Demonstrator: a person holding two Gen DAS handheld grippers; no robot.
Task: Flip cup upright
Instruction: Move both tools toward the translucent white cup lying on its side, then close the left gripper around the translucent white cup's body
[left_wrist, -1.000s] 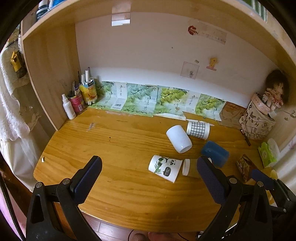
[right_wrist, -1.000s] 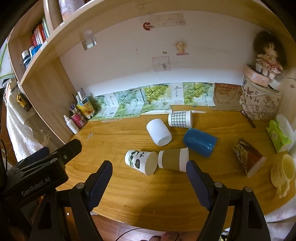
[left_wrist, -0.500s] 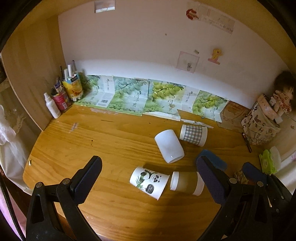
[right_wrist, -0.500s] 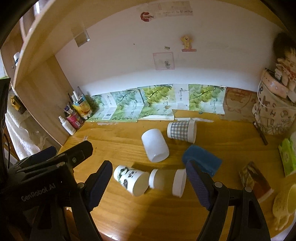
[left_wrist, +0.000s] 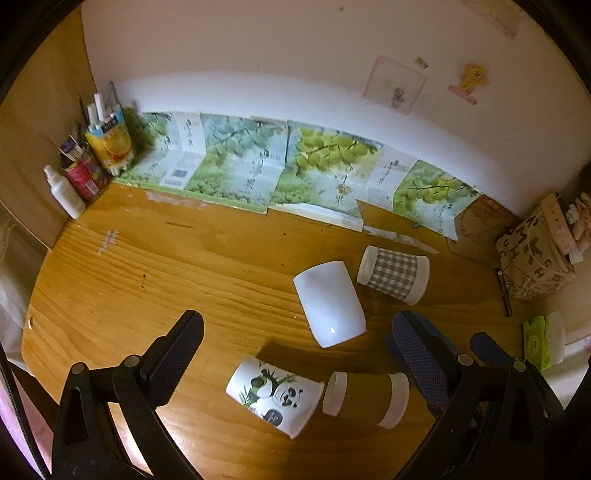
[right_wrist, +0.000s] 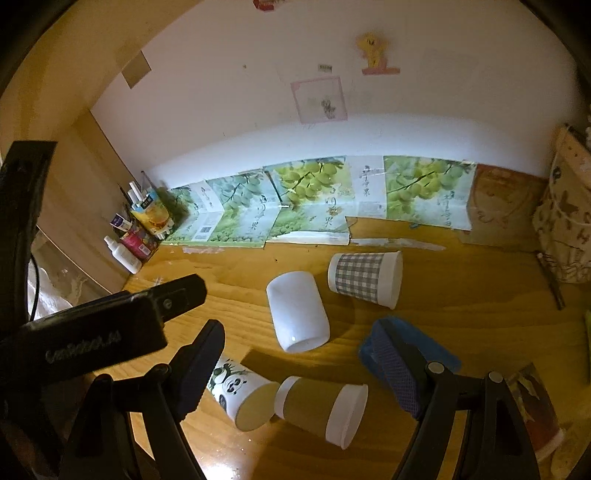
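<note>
Left wrist view is showing the left gripper (left_wrist: 295, 354) with its fingers spread wide and holding nothing, hovering above the wooden desk (left_wrist: 155, 269). Several cups are lying on their sides there: a panda cup (left_wrist: 273, 395) nearest, a brown sleeved cup (left_wrist: 365, 398) touching its mouth end, a plain white cup (left_wrist: 328, 302) beyond, and a checked cup (left_wrist: 393, 273) near the back. A blue cup (right_wrist: 413, 343) is lying partly hidden behind the right finger in the right wrist view.

The right gripper (right_wrist: 303, 365) is likewise standing open and empty, framing the brown sleeved cup (right_wrist: 321, 406) and the panda cup (right_wrist: 240, 395).

Judging by the framing, the step in hand is the approach to one fallen cup; which one cannot be told for certain. For a clean pick:
- Align the fingers across the cup body, not along its axis.
- Grip near mid-wall; paper walls are likely to crush under hard pressure.
- Lift slightly before rotating, since the panda and brown cups are touching and one may drag the other.
- Rotate until the mouth is facing up, then set the base flat on bare wood, apart from neighbouring cups.
</note>
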